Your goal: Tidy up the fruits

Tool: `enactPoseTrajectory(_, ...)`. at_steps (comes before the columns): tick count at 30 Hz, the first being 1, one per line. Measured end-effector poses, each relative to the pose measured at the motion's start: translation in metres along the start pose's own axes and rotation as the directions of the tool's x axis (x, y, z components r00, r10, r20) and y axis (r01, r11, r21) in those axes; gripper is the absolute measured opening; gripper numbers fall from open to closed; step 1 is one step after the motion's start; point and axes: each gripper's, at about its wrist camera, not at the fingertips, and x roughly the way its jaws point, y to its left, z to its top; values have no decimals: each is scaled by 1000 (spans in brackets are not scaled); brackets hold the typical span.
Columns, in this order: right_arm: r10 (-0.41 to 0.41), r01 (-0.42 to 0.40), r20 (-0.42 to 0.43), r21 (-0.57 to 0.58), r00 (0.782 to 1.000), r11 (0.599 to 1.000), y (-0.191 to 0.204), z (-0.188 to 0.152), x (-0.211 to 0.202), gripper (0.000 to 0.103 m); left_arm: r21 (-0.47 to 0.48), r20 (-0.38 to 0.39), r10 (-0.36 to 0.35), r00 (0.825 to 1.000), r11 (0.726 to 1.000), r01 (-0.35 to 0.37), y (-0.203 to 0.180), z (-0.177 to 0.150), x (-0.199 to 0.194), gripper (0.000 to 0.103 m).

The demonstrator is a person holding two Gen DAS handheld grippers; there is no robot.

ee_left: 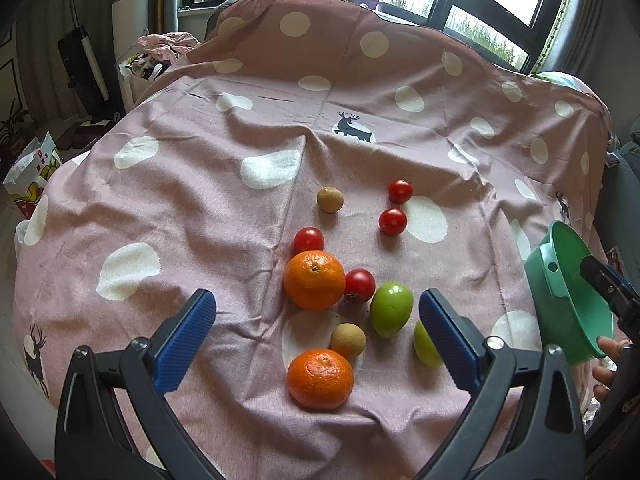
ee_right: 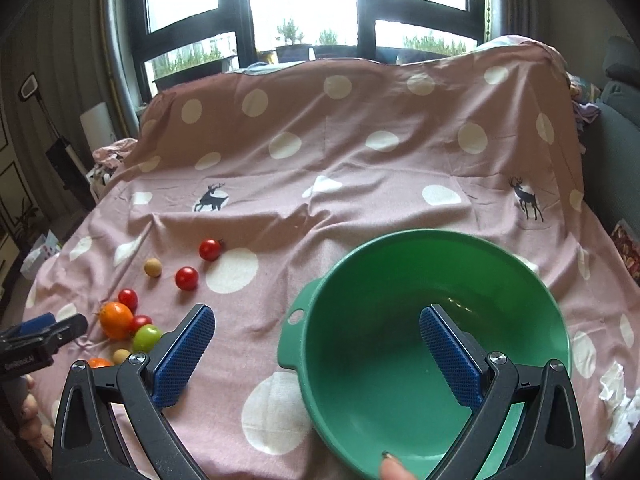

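Left gripper [ee_left: 318,312] we see spread wide, holding nothing, above oranges [ee_left: 314,280], tomatoes [ee_left: 359,285] and green fruit [ee_left: 391,309] on the pink cloth [ee_left: 200,200]. Right gripper [ee_right: 316,340] likewise apart, its right finger inside the green bowl [ee_right: 400,380]; fruit far left.

dark-framed windows [ee_right: 304,20] | bright daylight | pink dotted cloth [ee_left: 200,184] over furniture

The fruits [ee_left: 320,280] lie clustered on the cloth [ee_left: 200,208], with the bowl [ee_right: 420,360] to their right.
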Motion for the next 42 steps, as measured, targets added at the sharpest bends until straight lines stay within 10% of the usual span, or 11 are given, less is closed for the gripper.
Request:
enactPoseTrajectory(15,221,-210,-132,93,966,973,46,-4,25,102,49,-63,-163,985,985,166,-24,-7,5,90)
enactPoseTrajectory(26,296,-262,-250,160,922,952,54,-14,47,40,87,-186,-271,944,953,291,-58,-24,29,48)
enactPoseTrajectory(42,410,-336,-384,248,827,909,69,-33,84,32,77,-247,-290,924,945,317,-64,-31,53,36)
